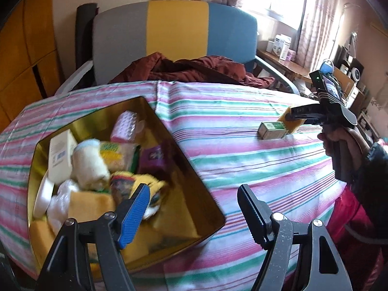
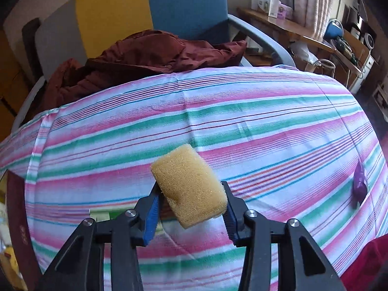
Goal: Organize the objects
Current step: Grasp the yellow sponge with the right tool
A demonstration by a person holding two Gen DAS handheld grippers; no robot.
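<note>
My right gripper (image 2: 190, 200) is shut on a yellow sponge (image 2: 188, 185) and holds it above the striped cloth. From the left wrist view the right gripper (image 1: 297, 116) holds that sponge (image 1: 292, 125) just over a small green and white box (image 1: 272, 129) lying on the cloth. My left gripper (image 1: 194, 198) is open and empty, over the near right corner of a gold metal tin (image 1: 206, 208). The tin holds several items, among them a white box (image 1: 60, 156), a pink pack (image 1: 125, 127), a purple packet (image 1: 155, 160) and a yellow sponge (image 1: 91, 205).
The table is covered by a pink, green and white striped cloth (image 2: 242, 126). A small purple packet (image 2: 359, 181) lies near its right edge. A chair (image 1: 174, 38) with a dark red jacket (image 1: 194, 70) stands behind the table. A cluttered wooden desk (image 2: 291, 29) is at the back right.
</note>
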